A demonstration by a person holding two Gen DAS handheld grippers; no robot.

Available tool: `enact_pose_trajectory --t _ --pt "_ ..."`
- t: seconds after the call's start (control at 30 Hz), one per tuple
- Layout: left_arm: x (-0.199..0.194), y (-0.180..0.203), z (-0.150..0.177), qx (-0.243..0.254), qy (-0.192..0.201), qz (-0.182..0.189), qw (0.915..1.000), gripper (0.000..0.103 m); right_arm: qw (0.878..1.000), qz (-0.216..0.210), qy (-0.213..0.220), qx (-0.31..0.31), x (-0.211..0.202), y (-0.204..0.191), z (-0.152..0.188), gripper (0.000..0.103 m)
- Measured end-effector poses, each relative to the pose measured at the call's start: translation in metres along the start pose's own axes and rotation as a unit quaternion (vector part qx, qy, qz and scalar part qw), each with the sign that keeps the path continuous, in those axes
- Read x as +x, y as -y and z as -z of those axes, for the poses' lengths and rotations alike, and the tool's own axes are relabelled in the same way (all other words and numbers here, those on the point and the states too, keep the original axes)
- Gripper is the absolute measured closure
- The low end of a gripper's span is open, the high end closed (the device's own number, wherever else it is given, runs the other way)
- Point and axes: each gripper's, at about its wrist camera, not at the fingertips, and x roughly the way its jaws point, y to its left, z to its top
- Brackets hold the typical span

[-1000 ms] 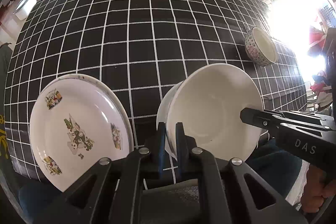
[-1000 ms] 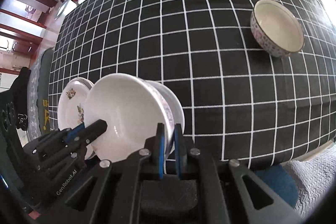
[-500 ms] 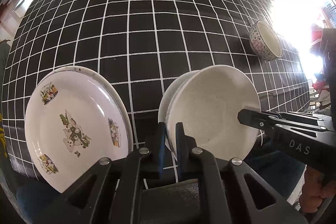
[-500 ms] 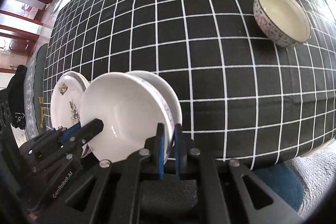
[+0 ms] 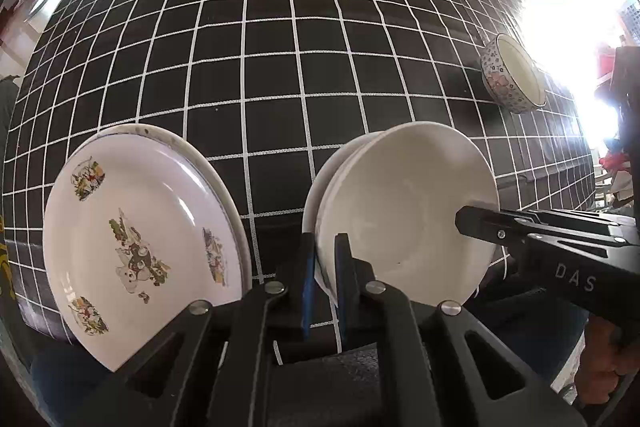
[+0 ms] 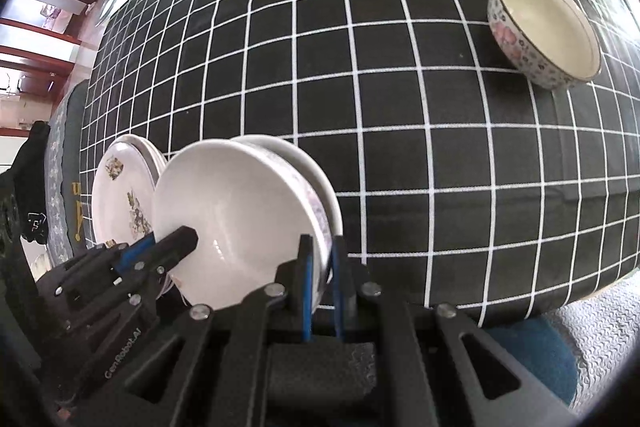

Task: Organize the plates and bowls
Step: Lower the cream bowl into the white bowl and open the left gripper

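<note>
Both tongs grip one white bowl. The left tongs (image 5: 322,259) are closed on its near rim, and the right tongs (image 6: 320,259) are closed on the opposite rim. The white bowl (image 5: 404,211) appears nested in another, low over the checked bench (image 5: 280,47). Left of the left tongs lies a stack of printed plates (image 5: 136,231). Far ahead to the right, a floral bowl (image 6: 544,27) sits alone, seemingly still to be gathered.

Left claw (image 5: 325,247) and right claw (image 6: 320,251) are both clamped tight (fingers nearly meeting), angled toward each other.
</note>
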Motion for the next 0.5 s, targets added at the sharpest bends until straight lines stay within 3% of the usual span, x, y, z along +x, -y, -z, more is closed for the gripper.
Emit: enact_pose_trajectory --t 0.5 --pt "-0.012 -0.004 0.001 0.011 0.017 -0.010 0.9998 0.093 0.999 0.043 0.026 -0.016 -0.006 -0.008 -0.001 0.091"
